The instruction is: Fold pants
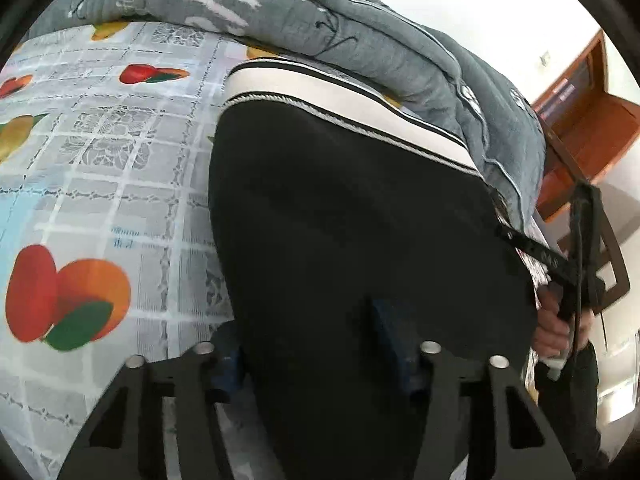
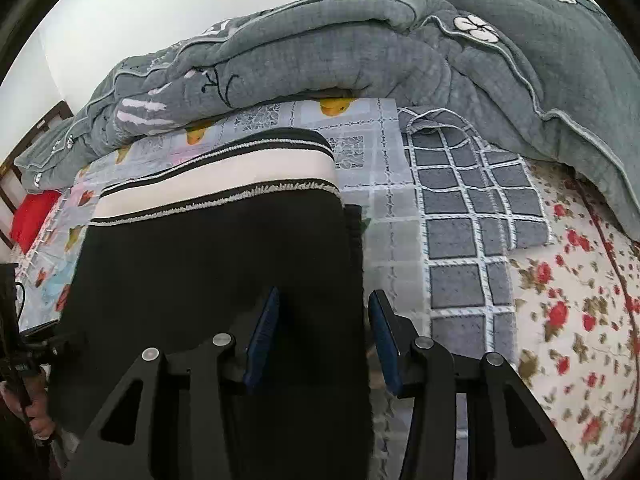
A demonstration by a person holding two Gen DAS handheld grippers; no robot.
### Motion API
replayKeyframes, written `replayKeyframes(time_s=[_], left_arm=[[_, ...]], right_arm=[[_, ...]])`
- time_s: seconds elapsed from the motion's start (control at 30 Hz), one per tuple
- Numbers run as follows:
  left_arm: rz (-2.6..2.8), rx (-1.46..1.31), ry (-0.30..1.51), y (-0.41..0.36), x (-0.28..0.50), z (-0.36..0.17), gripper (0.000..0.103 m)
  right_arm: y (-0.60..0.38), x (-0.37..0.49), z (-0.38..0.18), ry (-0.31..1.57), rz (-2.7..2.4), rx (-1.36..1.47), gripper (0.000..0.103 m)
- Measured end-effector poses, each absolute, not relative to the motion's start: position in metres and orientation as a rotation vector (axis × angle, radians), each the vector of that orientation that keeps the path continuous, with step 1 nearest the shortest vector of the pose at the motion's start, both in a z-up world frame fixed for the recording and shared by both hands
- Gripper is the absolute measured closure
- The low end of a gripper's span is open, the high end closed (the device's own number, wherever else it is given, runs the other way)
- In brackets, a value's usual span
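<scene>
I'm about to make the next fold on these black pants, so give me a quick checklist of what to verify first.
1. Are the pants flat on the fruit-print sheet: ok.
2. Is the waistband straight at the far end: ok.
3. Grip of the left gripper on the pants: cannot tell; fabric fills the gap between its fingers.
4. Grip of the right gripper: not ok; it is open, straddling the pants' right edge.
5. Is the grey quilt clear of the waistband: ok, sheet shows between them.
</scene>
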State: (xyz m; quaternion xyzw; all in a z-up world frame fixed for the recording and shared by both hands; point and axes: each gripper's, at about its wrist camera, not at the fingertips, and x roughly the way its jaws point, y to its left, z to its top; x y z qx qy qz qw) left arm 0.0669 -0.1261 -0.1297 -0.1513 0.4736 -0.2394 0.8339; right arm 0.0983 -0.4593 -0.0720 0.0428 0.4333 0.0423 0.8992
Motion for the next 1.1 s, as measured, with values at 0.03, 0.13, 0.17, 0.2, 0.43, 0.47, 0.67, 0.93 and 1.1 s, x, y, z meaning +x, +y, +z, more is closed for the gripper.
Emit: replayKeyframes(time_s=[0.03,0.13,0.17,0.2,0.43,0.47,0.67,0.93,1.1], left_arm=[[-0.502,-0.317,1.002,-0.127,0.069,-0.130,0.062],[-0.510,-0.355,1.005,-0.119,0.073,-0.128,0.077],[-0.523,-0.378,1.005,-0.113,0.075,-0.127,0.080],[-0.539,-0.407,0.998,-0.107,0.076,-0.124,0.083],[-0.506,-0.436,0.941,-0.030,0.079,-0.106,0.087],[-0.492,-0.435,0.937,-0.014,0.079,-0.103,0.087],[-0.331,-0.278,0.932,0.068,0.078,-0.083,0.087],[-0.228,-0.122,0.990,0.072,0.059,-0.111,0.049],[-0.184,-0.018,0.918,0.072,0.035,-0.084,0.049]], right_arm=[[-0.458,0.099,-0.072,0.903,0.086,0.073,0.060],[-0.459,0.098,-0.073,0.908,0.101,0.116,0.072],[-0.455,0.094,-0.072,0.899,0.101,0.102,0.076],[-0.453,0.091,-0.071,0.893,0.096,0.088,0.082],[-0.395,0.074,-0.060,0.871,0.171,0.135,0.092],[-0.384,0.074,-0.061,0.870,0.198,0.157,0.092],[-0.299,0.070,-0.064,0.827,0.343,0.214,0.092],[-0.258,0.061,-0.084,0.804,0.220,0.125,0.083],[-0.276,0.053,-0.059,0.823,0.179,0.061,0.064]])
